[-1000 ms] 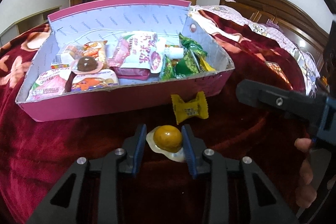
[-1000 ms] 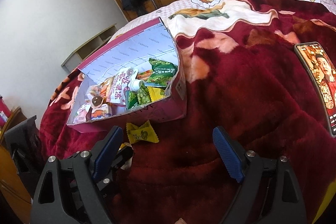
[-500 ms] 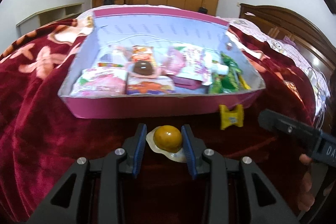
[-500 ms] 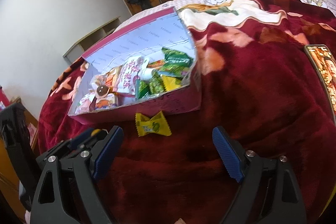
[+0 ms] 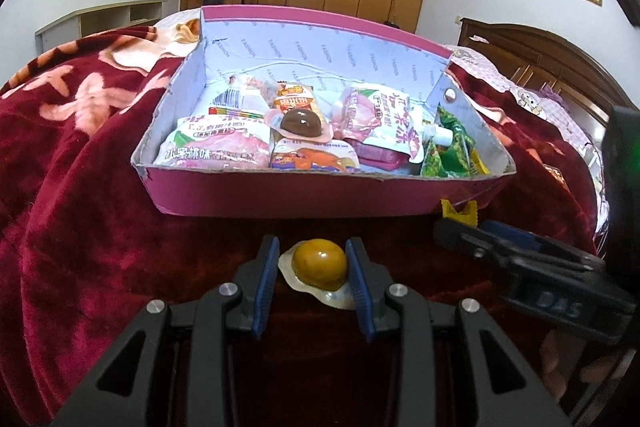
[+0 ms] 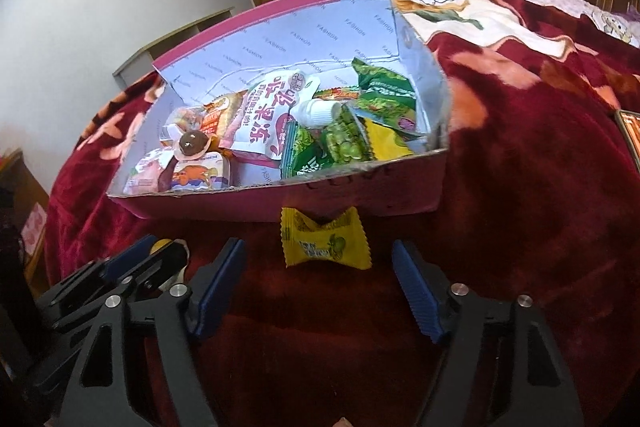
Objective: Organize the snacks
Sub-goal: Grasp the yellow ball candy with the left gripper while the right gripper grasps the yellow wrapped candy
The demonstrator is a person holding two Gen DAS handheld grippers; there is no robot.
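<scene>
My left gripper (image 5: 314,273) pinches the orange jelly cup (image 5: 319,264) in front of the pink box (image 5: 280,195). My right gripper (image 6: 320,279) is spread wide around the yellow candy (image 6: 323,245), seemingly not touching, on the red blanket (image 6: 540,187).

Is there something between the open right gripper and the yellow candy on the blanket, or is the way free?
Nothing visible stands between them. The right gripper is open, and the yellow candy lies on the red blanket just ahead of its fingertips, in front of the pink box. The left gripper, holding the orange jelly cup, is off to the side.
</scene>
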